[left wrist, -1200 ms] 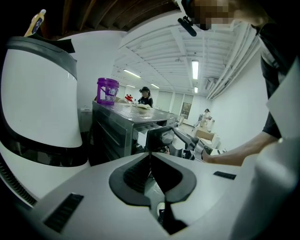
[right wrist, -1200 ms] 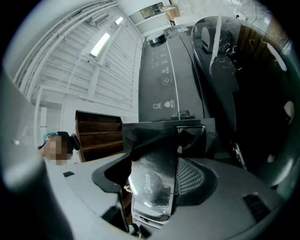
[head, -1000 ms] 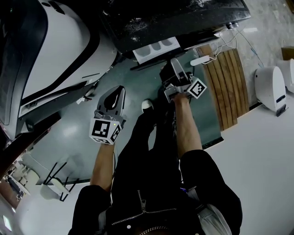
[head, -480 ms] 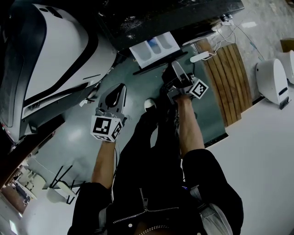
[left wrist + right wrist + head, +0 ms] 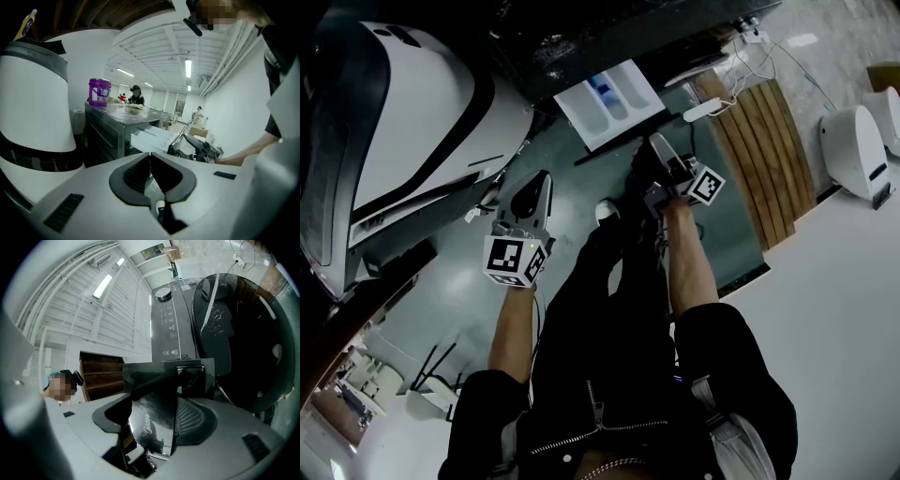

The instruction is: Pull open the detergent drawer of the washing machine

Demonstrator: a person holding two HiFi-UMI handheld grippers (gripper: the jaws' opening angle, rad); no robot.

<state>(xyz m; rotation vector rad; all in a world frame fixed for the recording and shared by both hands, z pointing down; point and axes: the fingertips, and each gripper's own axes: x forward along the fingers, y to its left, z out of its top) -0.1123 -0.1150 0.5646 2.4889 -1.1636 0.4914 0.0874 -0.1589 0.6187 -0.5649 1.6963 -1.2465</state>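
The dark washing machine (image 5: 609, 37) stands at the top of the head view, its white detergent drawer (image 5: 609, 98) pulled out, with blue inserts showing. My right gripper (image 5: 661, 155) is shut on the drawer's dark front panel (image 5: 154, 404), which fills the space between its jaws in the right gripper view. The machine's control panel and round door (image 5: 243, 343) rise behind it. My left gripper (image 5: 536, 187) hangs apart at the left, jaws shut with nothing in them. In the left gripper view, my left gripper (image 5: 151, 157) points toward the open drawer (image 5: 152, 138).
A large white and black machine (image 5: 403, 131) fills the left side. A wooden slatted panel (image 5: 769, 150) and a white power strip (image 5: 708, 112) lie right of the washer. A purple bucket (image 5: 99, 91) stands on top of the washer. My shoe (image 5: 605, 211) is below the drawer.
The drawer has slid further out of the washer, and my right gripper has drawn back with its front panel. The left gripper has stayed where it was.
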